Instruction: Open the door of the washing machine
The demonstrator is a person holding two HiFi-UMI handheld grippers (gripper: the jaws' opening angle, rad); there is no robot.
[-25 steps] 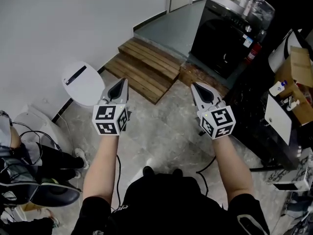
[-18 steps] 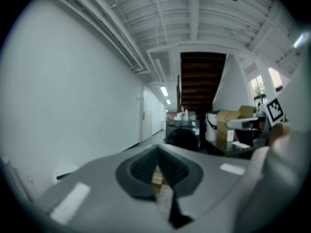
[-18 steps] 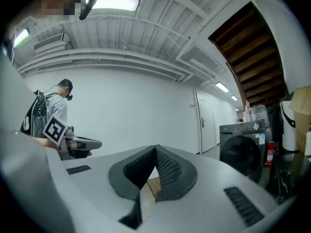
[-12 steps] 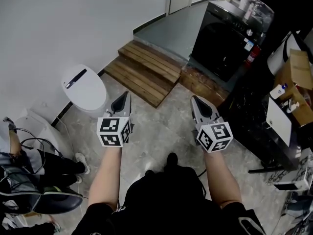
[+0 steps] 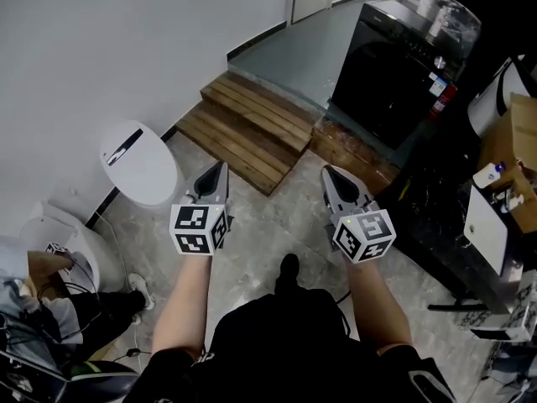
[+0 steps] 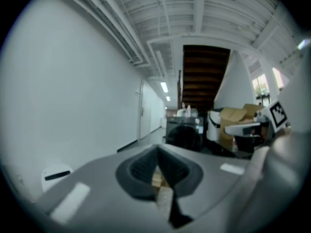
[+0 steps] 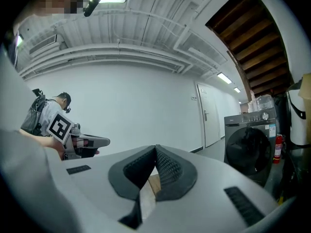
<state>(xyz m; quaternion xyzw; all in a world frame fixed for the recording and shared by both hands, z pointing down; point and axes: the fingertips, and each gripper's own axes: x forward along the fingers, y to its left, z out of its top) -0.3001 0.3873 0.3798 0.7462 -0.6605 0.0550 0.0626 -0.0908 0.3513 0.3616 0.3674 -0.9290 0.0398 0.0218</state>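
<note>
The washer (image 5: 393,70) is a dark, almost black front-loader with a round door (image 5: 379,84) set in its front and a control strip along the top edge. In the right gripper view the door (image 7: 248,152) reads as a big dark circle lying flush with the front, so it is closed. The machine stands upright, its long axis vertical. Its front faces down-left in the head view, towards the open floor where I stand. It sits at the upper right of that view, on the raised grey floor past the wooden steps (image 5: 252,126). Bottles (image 5: 436,5) stand on its top, and a red extinguisher (image 5: 442,99) stands just beside its right side. Cardboard boxes (image 5: 524,120) are further right. A white toilet (image 5: 138,162) is by the wall on the left, and another person (image 5: 46,305) sits at the lower left. My left gripper (image 5: 219,169) and right gripper (image 5: 329,175) hang side by side over the stone floor, well apart from the washer, both aimed roughly towards the steps. Each one is clenched with nothing inside: the left jaws meet in the left gripper view, and the right jaws meet in its own view.
</note>
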